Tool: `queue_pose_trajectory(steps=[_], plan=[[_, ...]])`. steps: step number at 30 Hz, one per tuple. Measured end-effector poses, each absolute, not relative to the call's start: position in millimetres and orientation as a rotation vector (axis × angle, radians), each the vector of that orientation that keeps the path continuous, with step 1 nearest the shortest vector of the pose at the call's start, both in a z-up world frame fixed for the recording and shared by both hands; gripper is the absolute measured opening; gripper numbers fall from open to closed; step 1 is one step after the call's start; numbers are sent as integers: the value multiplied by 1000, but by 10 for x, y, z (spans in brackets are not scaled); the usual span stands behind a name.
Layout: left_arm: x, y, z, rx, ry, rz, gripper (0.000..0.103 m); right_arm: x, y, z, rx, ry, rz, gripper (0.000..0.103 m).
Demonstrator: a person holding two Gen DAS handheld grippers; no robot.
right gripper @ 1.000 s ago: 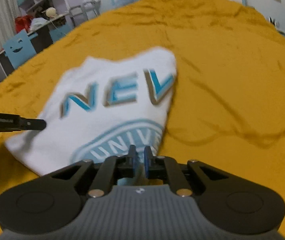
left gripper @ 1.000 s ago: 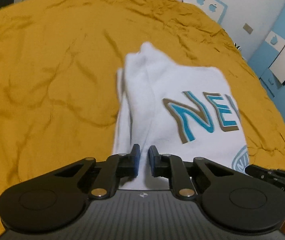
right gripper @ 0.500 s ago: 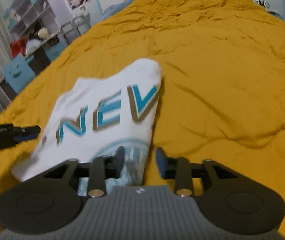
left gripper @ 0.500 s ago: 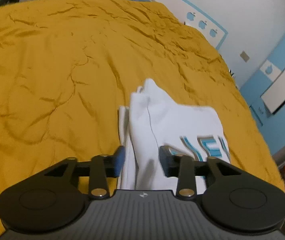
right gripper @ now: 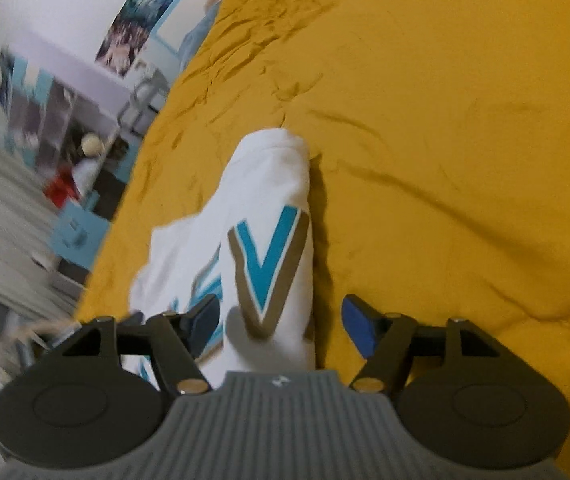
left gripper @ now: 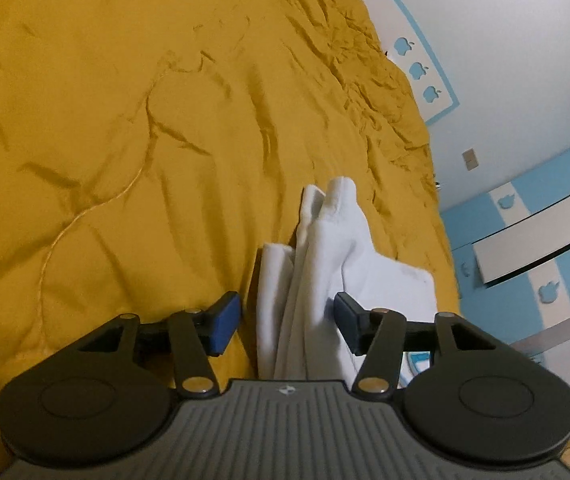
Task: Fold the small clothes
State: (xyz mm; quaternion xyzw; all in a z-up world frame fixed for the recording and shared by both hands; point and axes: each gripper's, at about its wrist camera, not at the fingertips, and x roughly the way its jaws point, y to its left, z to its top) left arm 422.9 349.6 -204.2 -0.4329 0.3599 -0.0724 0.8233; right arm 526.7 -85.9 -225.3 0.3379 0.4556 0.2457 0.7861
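Over the shirt (left gripper: 325, 280), both grippers' jaws are opening, tilted down.

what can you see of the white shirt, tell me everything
The white shirt looks like soft knit cotton. It lies partly folded on the mustard bedspread, bunched into long ridges, with layered edges showing in the left wrist view. Its print has a teal V edged in tan. It sits between the opening jaws of the left gripper and the right gripper; neither pair of pads presses it.
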Motion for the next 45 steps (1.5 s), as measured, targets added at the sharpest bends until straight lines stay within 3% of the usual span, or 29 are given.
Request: queue_pose_trajectory(steps=[5, 9, 11, 14, 16, 29, 45], plan=[[4406, 3530, -2105, -942, 767, -181, 52, 5577, -843, -2397, 860, 989, 561, 59], [4467, 3532, -2156, -973, 752, -193, 41, 5775, -792, -2483, 917, 999, 565, 43], [4481, 3509, -2148, -974, 747, -194, 32, 5842, -762, -2503, 929, 1000, 570, 41], [4454, 3467, -2058, -936, 731, -186, 22, 5868, -745, -2478, 910, 993, 562, 17], [4411, 3419, -1952, -893, 709, -177, 20, 5815, -763, -2409, 888, 966, 581, 11], [3623, 2816, -771, -650, 444, -134, 16, 5109, -796, -1097, 687, 721, 676, 7], [2076, 1827, 363, -579, 221, -278, 15, 3140, -1678, 393, 562, 472, 662, 6]])
